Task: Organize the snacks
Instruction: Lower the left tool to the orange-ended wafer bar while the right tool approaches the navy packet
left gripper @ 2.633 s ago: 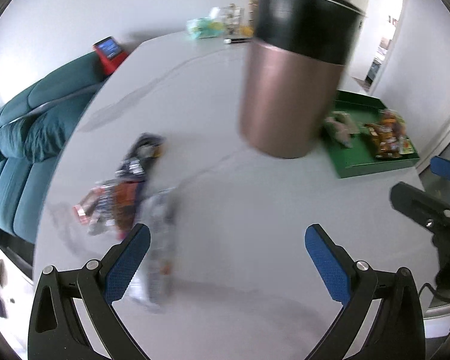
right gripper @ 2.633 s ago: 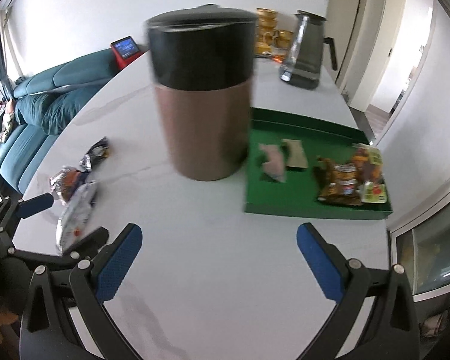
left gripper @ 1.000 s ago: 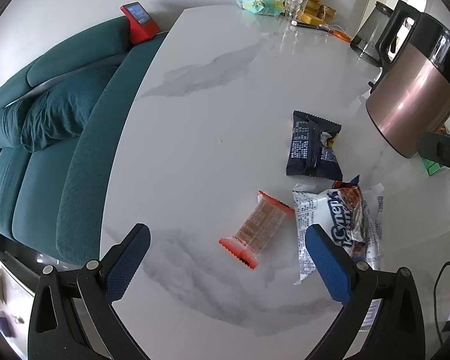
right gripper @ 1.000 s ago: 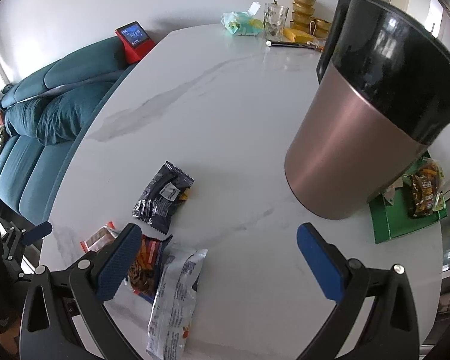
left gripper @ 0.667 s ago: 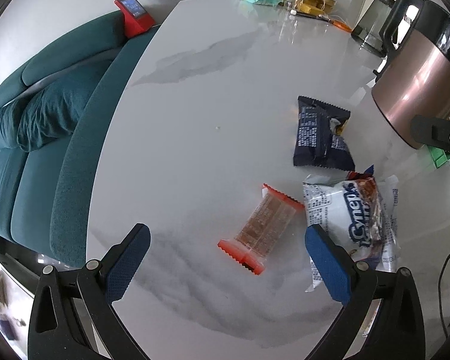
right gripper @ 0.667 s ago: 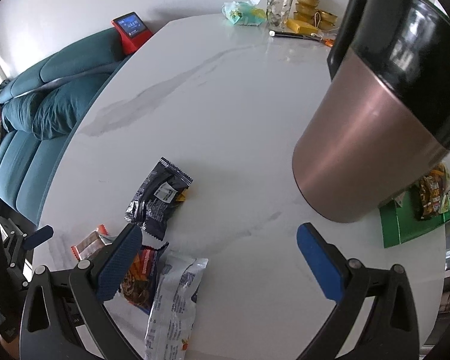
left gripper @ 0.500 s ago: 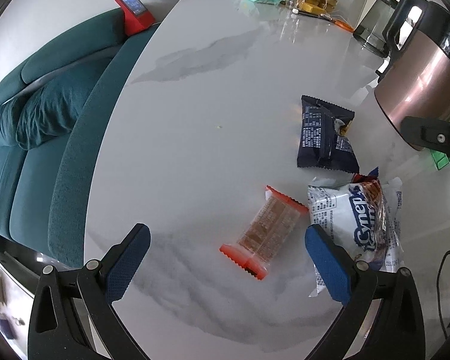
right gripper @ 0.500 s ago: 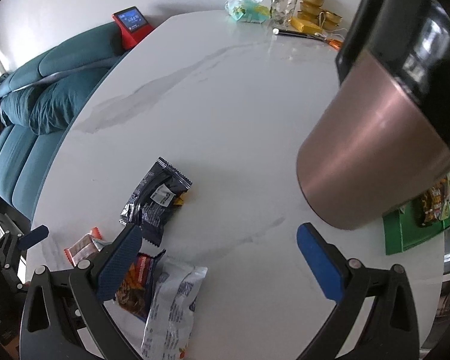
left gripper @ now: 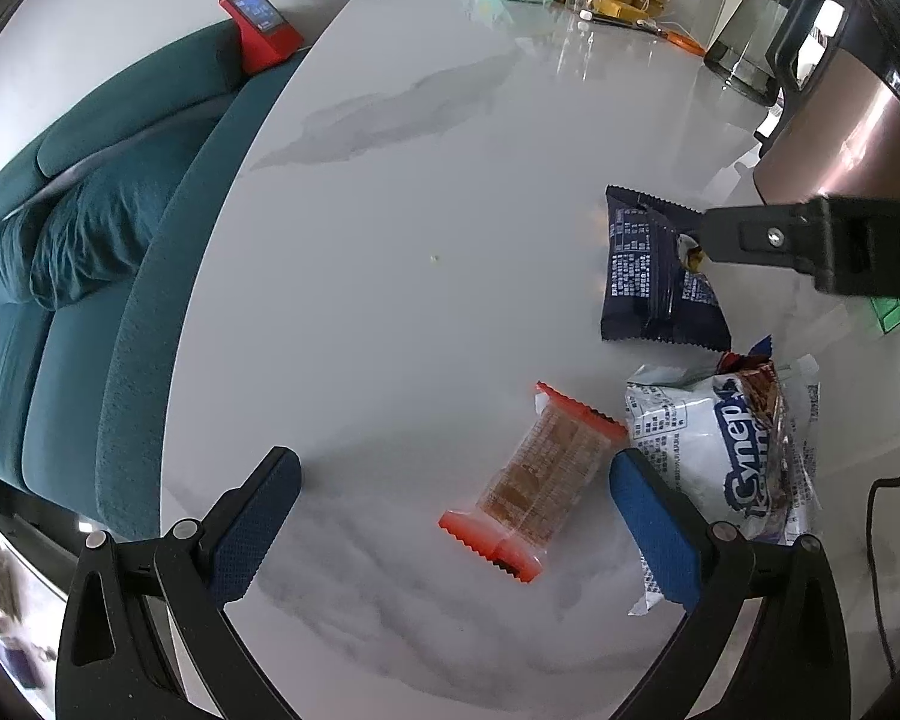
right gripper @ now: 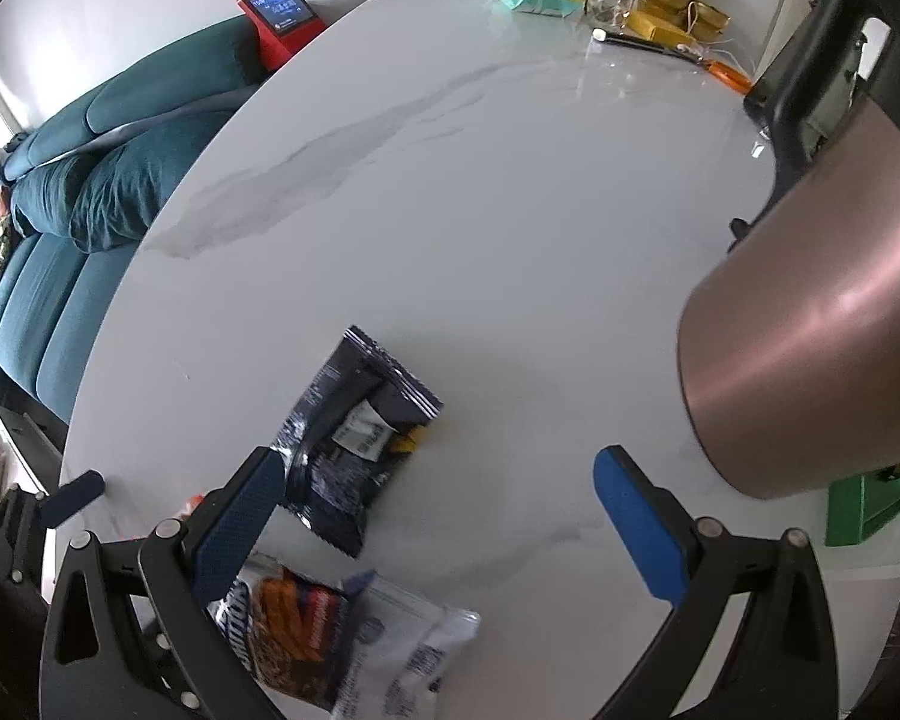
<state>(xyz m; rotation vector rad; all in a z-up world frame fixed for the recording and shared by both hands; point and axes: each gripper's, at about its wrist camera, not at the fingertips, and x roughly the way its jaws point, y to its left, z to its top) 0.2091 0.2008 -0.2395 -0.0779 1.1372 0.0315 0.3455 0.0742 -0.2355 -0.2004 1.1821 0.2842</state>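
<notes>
Three snacks lie on the white marble table [left gripper: 450, 192]. A clear wafer pack with red ends [left gripper: 534, 483] lies just ahead of my open, empty left gripper [left gripper: 450, 516], near its right finger. A white crinkly bag [left gripper: 720, 462] lies to its right, and a dark navy packet [left gripper: 654, 276] lies beyond. My right gripper [right gripper: 432, 510] is open and empty, hovering over the navy packet [right gripper: 354, 438], with the white bag [right gripper: 354, 642] below its left finger. One right gripper finger shows in the left wrist view [left gripper: 810, 240], above the navy packet.
A copper and black kettle [right gripper: 810, 330] stands close on the right. A green tray [right gripper: 864, 498] peeks out behind it. Gold tins [right gripper: 672, 6], a glass and a teal packet stand at the far edge. A teal sofa [left gripper: 78, 228] runs along the table's left side.
Both grippers have swung left from the kettle and tray to the snacks. The right gripper has dropped closer over the navy packet; the left has edged nearer the wafer pack.
</notes>
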